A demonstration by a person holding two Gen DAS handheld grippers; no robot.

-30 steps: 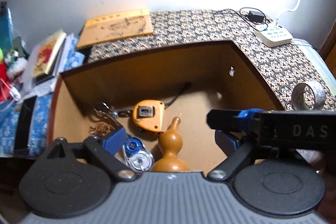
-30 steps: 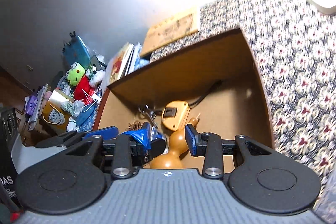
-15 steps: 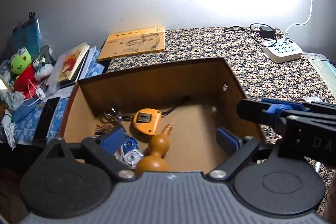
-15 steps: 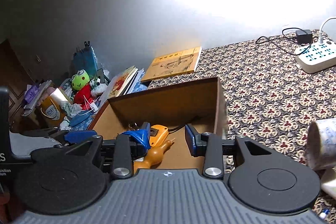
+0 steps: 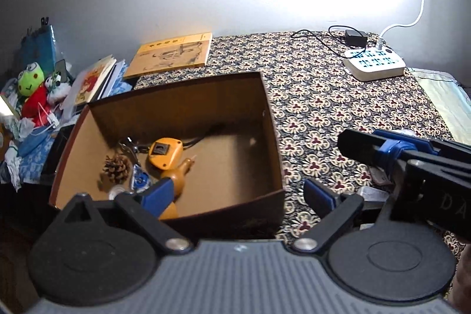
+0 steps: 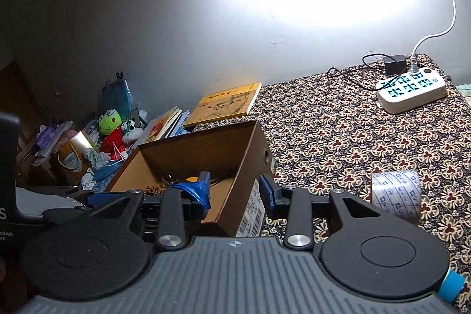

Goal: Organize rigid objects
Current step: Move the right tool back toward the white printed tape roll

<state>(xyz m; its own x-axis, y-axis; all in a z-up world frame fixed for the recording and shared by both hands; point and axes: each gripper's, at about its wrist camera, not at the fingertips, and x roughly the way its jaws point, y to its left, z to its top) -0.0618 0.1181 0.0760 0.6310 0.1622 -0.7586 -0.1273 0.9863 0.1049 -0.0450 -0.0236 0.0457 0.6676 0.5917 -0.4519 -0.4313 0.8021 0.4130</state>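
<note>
A brown cardboard box [image 5: 266,111] [image 6: 253,149] sits on the patterned tablecloth. Inside it lie an orange tape measure [image 5: 163,153], a wooden gourd [image 5: 178,175], a pine cone [image 5: 116,168], keys [image 5: 129,144] and a blue-and-clear tape dispenser [image 5: 139,178]. My left gripper [image 5: 237,192] hangs open above the box's near right corner, nothing between its fingers. My right gripper [image 6: 235,189] is open too, over the box's near right wall. A roll of clear tape [image 6: 396,196] lies on the cloth to its right. The right gripper's body [image 5: 412,158] shows in the left wrist view.
A yellow book [image 5: 170,55] lies behind the box. A white power strip [image 5: 374,64] with a black adapter [image 5: 356,37] and cables sits at the back right. Books, plush toys [image 5: 32,90] and clutter crowd the left side. Small items [image 5: 374,181] lie right of the box.
Both grippers have pulled back and up out of the box. The box's near wall and the cloth to its right now show, and the pine cone has come into sight.
</note>
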